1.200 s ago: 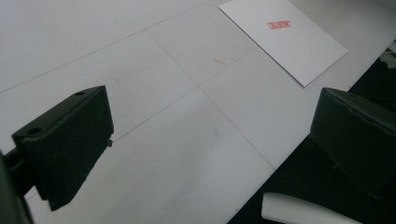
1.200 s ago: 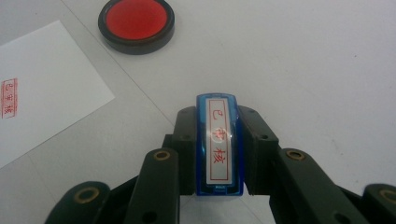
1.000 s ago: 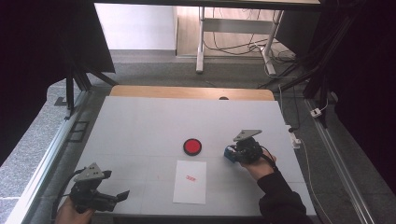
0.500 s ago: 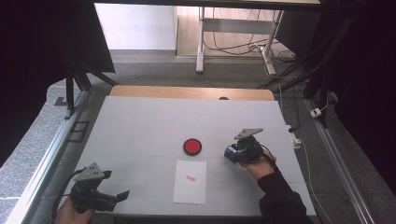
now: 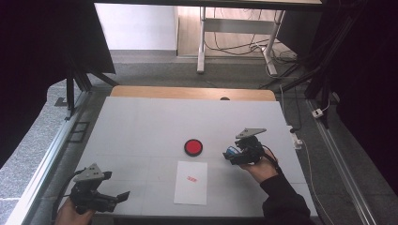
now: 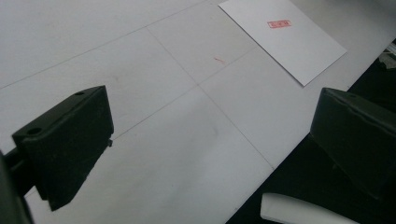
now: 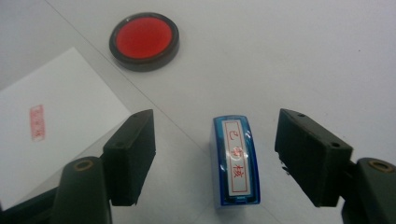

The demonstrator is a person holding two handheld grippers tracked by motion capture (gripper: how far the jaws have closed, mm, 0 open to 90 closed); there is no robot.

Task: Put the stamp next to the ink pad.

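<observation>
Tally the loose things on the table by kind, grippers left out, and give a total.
Blue stamp: 1
Round red ink pad: 1
White sheet of paper with a red imprint: 1
Total: 3

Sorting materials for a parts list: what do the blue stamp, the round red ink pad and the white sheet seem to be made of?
Blue stamp: likely glossy translucent plastic; highlights glint on its edges, with a printed white label.
Round red ink pad: dark, probably plastic rim around a matte red, felt-like pad.
White sheet: thin matte paper, lying flat, bearing a red imprint.
</observation>
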